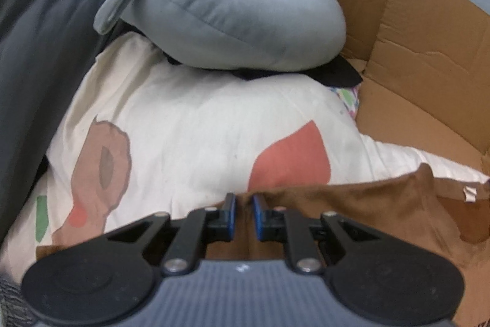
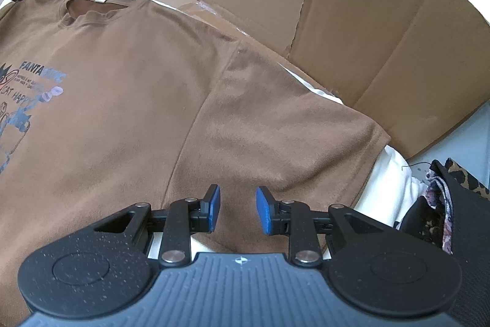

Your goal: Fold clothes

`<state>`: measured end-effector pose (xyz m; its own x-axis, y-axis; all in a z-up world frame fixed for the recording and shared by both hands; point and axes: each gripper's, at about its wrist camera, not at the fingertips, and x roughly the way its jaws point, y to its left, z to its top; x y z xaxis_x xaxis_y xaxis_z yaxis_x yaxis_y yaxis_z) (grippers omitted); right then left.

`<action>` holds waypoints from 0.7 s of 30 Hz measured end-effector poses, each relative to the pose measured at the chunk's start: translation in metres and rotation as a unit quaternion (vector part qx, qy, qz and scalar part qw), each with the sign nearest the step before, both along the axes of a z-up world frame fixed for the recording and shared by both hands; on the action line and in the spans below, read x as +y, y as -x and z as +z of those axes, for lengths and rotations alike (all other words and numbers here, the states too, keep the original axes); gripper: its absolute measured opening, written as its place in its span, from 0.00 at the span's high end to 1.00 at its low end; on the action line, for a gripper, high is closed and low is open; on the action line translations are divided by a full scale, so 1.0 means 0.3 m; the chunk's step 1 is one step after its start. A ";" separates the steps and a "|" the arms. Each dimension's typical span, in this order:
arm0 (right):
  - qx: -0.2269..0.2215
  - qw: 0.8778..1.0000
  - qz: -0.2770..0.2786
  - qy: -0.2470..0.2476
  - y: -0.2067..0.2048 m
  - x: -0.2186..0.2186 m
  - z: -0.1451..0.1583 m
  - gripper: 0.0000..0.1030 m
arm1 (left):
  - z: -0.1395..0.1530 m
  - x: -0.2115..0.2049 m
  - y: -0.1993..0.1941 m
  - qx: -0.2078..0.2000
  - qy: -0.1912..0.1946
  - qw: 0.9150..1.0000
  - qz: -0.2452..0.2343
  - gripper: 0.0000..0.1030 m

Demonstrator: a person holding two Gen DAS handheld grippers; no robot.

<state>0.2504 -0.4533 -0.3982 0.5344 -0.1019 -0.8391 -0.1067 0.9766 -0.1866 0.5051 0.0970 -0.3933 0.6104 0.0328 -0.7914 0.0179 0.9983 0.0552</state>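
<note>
T-shirt (image 2: 128, 100), brown, lies flat on the bedding, chest print up. My left gripper (image 1: 243, 209) pinches its far shoulder edge; my right gripper (image 2: 238, 209), jaws apart, hovers over the near sleeve (image 2: 294, 137). Next I judge: grip there, fold inward.

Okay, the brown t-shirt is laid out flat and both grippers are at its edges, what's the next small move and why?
Probably lift the left gripper a little. It pinches a ridge of the brown t-shirt between its pads, while the right gripper stands open over the sleeve hem, gripping nothing, so only the left side can start a fold.
</note>
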 end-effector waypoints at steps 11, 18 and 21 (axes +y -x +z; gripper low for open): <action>-0.014 1.000 0.002 -0.009 -0.031 0.032 0.011 0.67 | 0.072 -0.047 -0.041 0.004 -0.021 1.000 -0.008 0.87; -0.035 0.999 0.027 -0.018 -0.072 0.046 0.028 0.60 | 0.064 -0.155 0.013 0.010 0.015 0.998 -0.066 0.87; -0.049 0.998 0.039 -0.012 -0.114 0.050 0.034 0.57 | 0.031 -0.204 0.019 0.018 0.017 0.996 -0.082 0.86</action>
<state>0.2845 -0.4384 -0.3881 0.6196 -0.0385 -0.7840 -0.1641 0.9704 -0.1774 0.4993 0.0358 -0.3842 0.5758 -0.0920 -0.8124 0.1829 0.9830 0.0183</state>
